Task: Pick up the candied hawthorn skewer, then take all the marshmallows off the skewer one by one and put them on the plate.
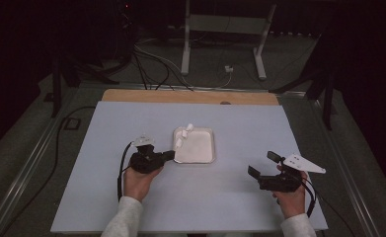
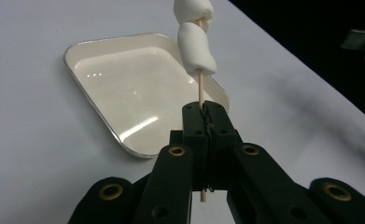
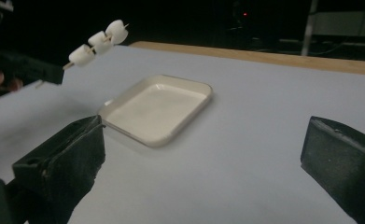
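We pinch the skewer low on its stick with the left gripper, jaws pressed together, so the marshmallows ride above the tray, probably three of them. Our right gripper waits spread over the surface, holding nothing.

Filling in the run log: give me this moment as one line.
left gripper: shut on skewer | marshmallows: three, held above tray | right gripper: open, empty, beside tray
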`<state>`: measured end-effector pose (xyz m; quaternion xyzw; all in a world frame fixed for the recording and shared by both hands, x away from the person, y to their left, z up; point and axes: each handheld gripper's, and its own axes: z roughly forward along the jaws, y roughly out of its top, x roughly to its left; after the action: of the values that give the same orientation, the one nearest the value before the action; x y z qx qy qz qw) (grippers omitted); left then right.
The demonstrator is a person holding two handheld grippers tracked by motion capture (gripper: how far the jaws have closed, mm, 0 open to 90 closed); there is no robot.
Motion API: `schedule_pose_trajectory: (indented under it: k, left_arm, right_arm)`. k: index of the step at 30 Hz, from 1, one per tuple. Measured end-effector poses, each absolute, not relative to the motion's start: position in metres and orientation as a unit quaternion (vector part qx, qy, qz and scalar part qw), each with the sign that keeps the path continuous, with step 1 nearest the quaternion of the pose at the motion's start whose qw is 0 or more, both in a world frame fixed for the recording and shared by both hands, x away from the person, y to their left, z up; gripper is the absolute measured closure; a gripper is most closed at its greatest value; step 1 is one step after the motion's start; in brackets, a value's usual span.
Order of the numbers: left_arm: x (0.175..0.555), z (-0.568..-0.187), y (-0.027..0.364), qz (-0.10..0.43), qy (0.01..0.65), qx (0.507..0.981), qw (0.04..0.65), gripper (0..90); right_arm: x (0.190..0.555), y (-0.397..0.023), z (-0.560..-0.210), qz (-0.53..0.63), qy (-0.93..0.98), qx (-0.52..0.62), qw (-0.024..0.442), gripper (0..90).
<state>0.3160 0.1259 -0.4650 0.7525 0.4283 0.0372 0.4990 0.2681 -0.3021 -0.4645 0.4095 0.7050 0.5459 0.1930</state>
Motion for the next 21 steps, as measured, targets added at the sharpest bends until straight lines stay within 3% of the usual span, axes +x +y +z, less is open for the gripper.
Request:
schedule_pose_trajectory:
  k: [21]
  left_arm:
    - [0.295,-0.465,0.137,0.034,0.386,0.736,0.555,90.0]
  right_arm:
    - [0.323,-0.245,-0.413,0.576,0.709,0.383,0.134,0.0]
